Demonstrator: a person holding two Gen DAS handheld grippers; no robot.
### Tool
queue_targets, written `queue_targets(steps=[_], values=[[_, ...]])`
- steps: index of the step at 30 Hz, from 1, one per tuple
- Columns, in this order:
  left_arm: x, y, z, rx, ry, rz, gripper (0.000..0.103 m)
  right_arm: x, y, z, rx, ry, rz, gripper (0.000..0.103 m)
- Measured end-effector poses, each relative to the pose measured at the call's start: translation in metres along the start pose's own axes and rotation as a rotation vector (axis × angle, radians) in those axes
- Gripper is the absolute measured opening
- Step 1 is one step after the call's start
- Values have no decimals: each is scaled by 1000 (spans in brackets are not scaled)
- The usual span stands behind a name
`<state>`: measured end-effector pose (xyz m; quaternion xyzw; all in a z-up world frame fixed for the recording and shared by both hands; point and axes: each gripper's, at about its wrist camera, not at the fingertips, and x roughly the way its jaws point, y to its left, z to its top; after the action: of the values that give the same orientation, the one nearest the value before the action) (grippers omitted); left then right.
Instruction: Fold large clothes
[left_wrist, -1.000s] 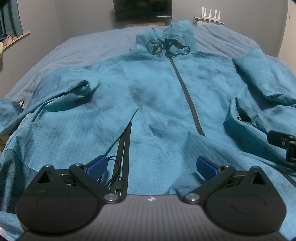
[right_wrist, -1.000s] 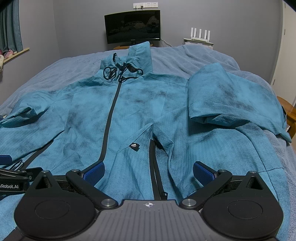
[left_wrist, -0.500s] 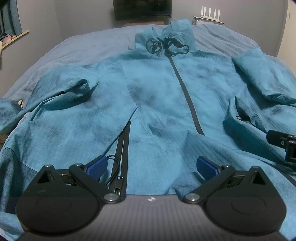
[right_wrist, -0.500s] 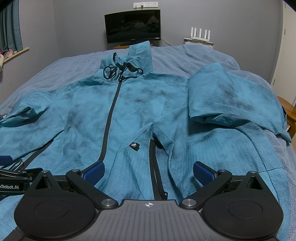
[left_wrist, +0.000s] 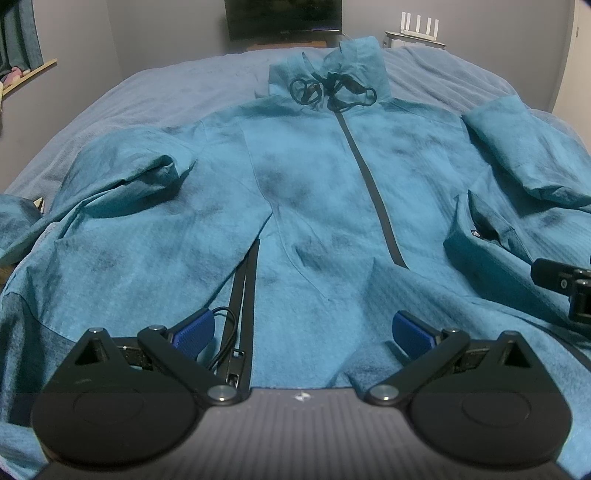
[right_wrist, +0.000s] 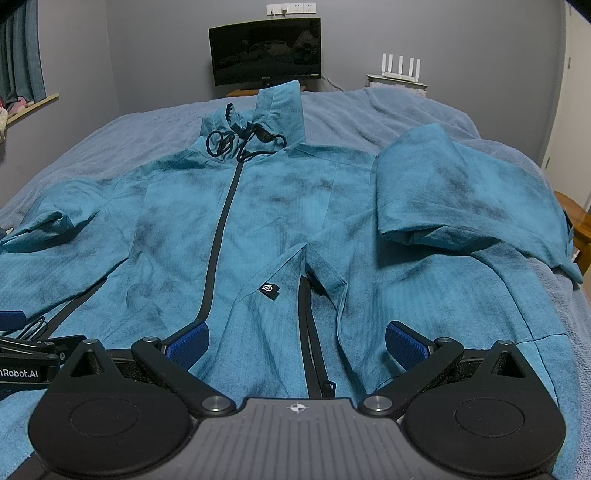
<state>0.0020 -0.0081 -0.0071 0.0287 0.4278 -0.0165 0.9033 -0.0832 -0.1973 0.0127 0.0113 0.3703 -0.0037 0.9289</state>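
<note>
A large teal jacket (left_wrist: 317, 206) lies front-up on the bed, zipped, with its collar and black drawcord (left_wrist: 328, 92) at the far end. It also fills the right wrist view (right_wrist: 280, 221). Its left sleeve (left_wrist: 122, 173) and right sleeve (right_wrist: 465, 199) are folded in over the body. My left gripper (left_wrist: 303, 332) is open and empty just above the hem by the left pocket zip (left_wrist: 243, 302). My right gripper (right_wrist: 295, 341) is open and empty above the hem by the right pocket zip (right_wrist: 314, 332).
A blue-grey bedspread (right_wrist: 369, 107) covers the bed. A dark monitor (right_wrist: 266, 48) and a white router (right_wrist: 400, 70) stand by the far wall. A curtain and sill (right_wrist: 22, 74) are at the left, a wooden stool (right_wrist: 576, 225) at the right.
The left gripper has crept slightly forward and lower over the hem. The right gripper and the jacket have not visibly moved.
</note>
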Motion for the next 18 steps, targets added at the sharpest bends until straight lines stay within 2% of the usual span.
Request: queue_targets(steps=[18], values=[[0,1,1,-1,1,0,103,1,-4,2,0,2,1,103]])
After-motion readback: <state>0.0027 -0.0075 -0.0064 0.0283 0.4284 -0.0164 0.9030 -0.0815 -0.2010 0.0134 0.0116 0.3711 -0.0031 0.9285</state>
